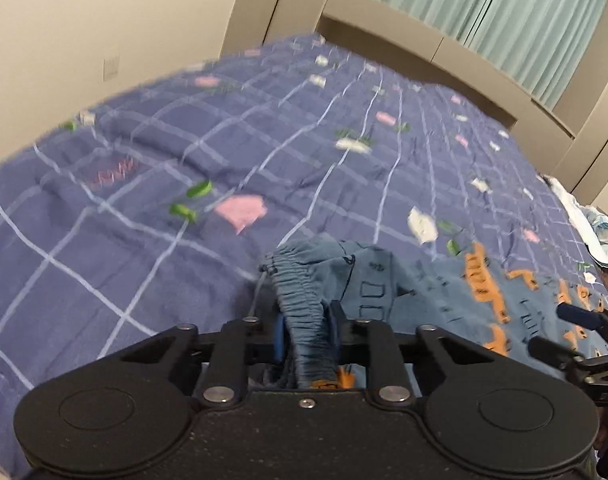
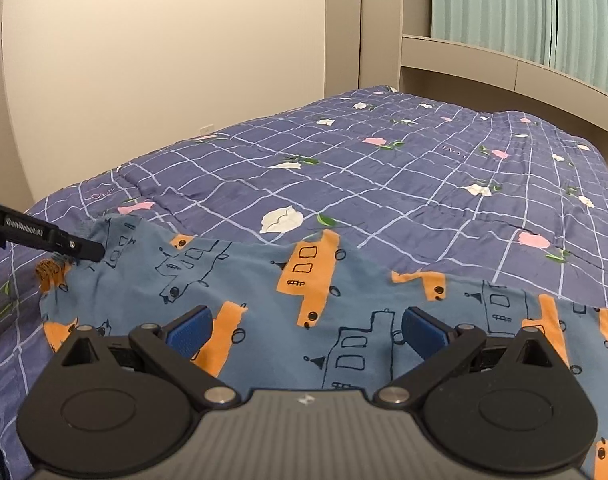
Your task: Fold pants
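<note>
**Technician A:** State which areas cannot be read.

**Technician B:** The left wrist view is motion-blurred across the quilt [image 1: 263, 152]. The pants [image 2: 263, 288] are cut off by the lower and right edges of the right wrist view, so the leg ends are not visible. A pale bundle of cloth [image 1: 592, 224] at the right edge of the left view is too blurred to identify. The bed's near edge is hidden behind both gripper bodies.

**Technician A:** Location and orientation of the pants?

**Technician B:** They lie on the blue checked quilt, at its near side. The fabric is blue with orange vehicle prints. The long axis runs left to right across the right wrist view. The gathered elastic waistband [image 1: 304, 304] points to the left end.

**Technician A:** Gripper status?

**Technician B:** The left gripper [image 1: 307, 330] is clamped on the waistband; the ruched elastic is pinched between its blue pads. The right gripper [image 2: 307, 330] stands spread wide over the pants fabric, pads pressing nothing.
</note>
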Available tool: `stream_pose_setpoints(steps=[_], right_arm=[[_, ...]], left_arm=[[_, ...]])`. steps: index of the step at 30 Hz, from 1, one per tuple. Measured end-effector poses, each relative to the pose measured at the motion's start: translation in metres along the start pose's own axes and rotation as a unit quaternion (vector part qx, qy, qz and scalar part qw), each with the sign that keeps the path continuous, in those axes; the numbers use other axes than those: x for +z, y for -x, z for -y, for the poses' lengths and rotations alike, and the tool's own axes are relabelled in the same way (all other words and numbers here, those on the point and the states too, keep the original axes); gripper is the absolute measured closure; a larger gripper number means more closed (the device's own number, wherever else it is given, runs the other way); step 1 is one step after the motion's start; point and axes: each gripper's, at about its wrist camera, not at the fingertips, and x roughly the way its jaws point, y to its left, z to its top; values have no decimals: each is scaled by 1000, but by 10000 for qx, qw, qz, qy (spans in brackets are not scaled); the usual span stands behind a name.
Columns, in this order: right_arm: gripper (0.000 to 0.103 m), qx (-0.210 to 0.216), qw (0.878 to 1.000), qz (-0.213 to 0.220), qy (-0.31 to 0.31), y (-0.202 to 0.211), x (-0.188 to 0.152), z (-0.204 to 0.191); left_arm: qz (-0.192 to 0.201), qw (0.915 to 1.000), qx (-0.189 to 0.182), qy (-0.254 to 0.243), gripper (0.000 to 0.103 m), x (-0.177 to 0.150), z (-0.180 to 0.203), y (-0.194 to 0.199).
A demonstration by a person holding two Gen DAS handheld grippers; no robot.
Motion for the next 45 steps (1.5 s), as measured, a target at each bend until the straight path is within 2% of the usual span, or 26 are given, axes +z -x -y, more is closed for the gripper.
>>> stream_pose_setpoints(steps=[5, 8, 14, 16, 19, 21, 24, 27, 29, 33, 35, 38, 42, 45], right_arm=[[0, -26, 10000, 27, -12, 3, -1, 1], [0, -42, 10000, 47, 10, 5, -5, 3], [0, -132, 9999, 8, -4, 1, -11, 4], [0, -133, 9999, -5, 9, 0, -13, 4], [0, -132, 9999, 14, 17, 1, -15, 6], [0, -150, 9999, 32, -5, 2, -16, 9], [0, -258, 9996, 36, -46, 6, -17, 13], [0, -444, 9990, 21, -71, 11, -18, 21], [0, -583, 9982, 21, -150, 16, -21, 29], [0, -714, 9968, 16, -347, 28, -27, 46], [0, -787, 9961, 37, -407, 35, -31, 55], [0, -974, 9941, 68, -477, 44, -36, 68], [0, -1214, 9910, 78, -561, 54, -45, 86], [0, -1399, 9884, 2, -597, 57, -52, 102]], left_arm=[[307, 9989, 166, -310, 86, 4, 19, 45], [316, 9980, 313, -453, 86, 4, 22, 62], [-122, 9975, 519, -454, 84, -10, 9, 28], [-237, 9958, 644, -605, 78, -14, 12, 19], [-154, 9961, 709, -500, 62, -8, 17, 21], [-49, 9960, 705, -549, 36, -3, 23, 22], [132, 9933, 788, -830, 26, 7, 44, 19], [253, 9922, 700, -997, 16, 20, 67, 8], [328, 9897, 547, -1280, 16, 28, 89, -2], [484, 9788, 694, -1865, 13, 34, 133, -17], [460, 9776, 458, -2004, 10, 34, 147, -24], [283, 9750, 119, -2199, 10, 29, 166, -48], [-183, 9742, -207, -2240, 12, 22, 179, -93], [-394, 9718, -15, -2324, 13, 16, 183, -120]])
